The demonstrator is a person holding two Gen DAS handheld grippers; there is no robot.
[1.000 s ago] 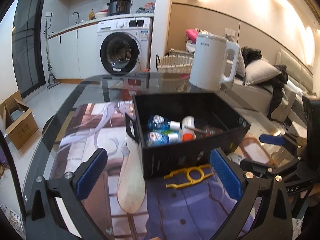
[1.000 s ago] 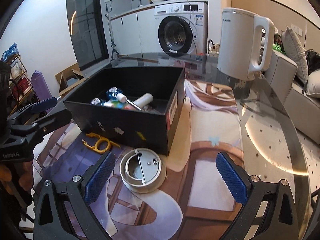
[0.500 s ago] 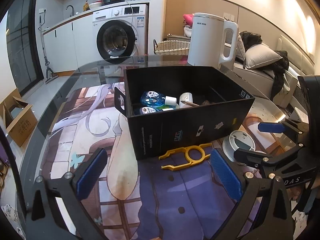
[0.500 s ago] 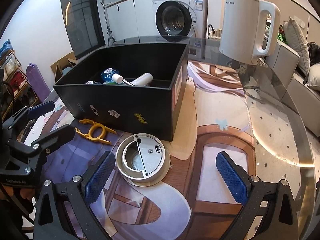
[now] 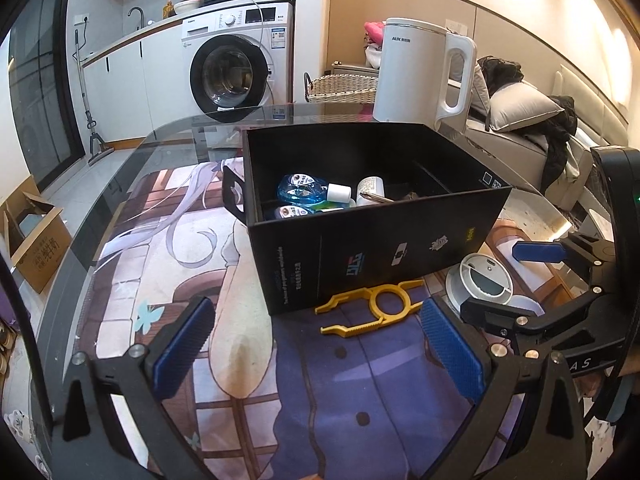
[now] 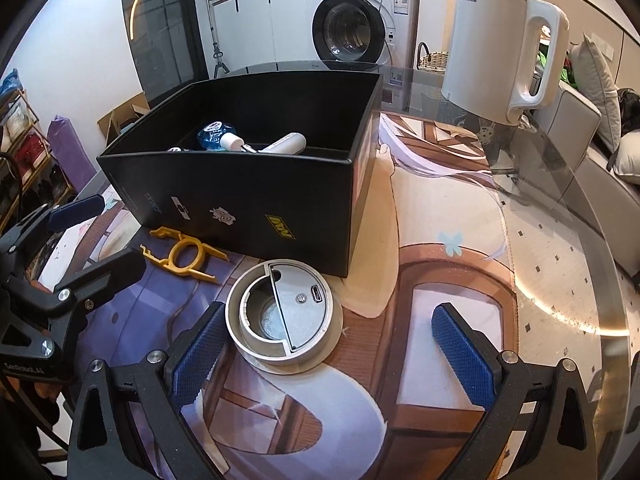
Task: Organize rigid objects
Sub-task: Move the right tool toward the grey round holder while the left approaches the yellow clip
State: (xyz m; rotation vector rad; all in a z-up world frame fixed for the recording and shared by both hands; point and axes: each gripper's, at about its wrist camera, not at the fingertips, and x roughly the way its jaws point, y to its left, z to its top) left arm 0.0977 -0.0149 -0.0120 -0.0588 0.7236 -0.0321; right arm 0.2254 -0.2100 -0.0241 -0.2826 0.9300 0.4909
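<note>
A black box (image 5: 372, 240) (image 6: 240, 216) on the table holds blue bottles (image 5: 304, 190) and a white tube (image 6: 286, 143). A yellow plastic tool (image 5: 374, 306) (image 6: 182, 254) lies on the mat in front of the box. A round grey device (image 6: 282, 316) (image 5: 484, 282) lies beside it. My left gripper (image 5: 320, 344) is open and empty, just short of the yellow tool. My right gripper (image 6: 328, 348) is open and empty, its left finger (image 6: 196, 350) beside the round device.
A white kettle (image 5: 420, 76) (image 6: 500, 44) stands on the glass table behind the box. An illustrated mat (image 6: 440, 300) covers the table. The table's round edge (image 6: 612, 280) runs at the right. A washing machine (image 5: 232, 76) and a sofa (image 5: 520, 128) stand beyond.
Both grippers have drawn back and lowered toward the table. The yellow tool and the round device now lie closer to the fingers. Nothing was grasped.
</note>
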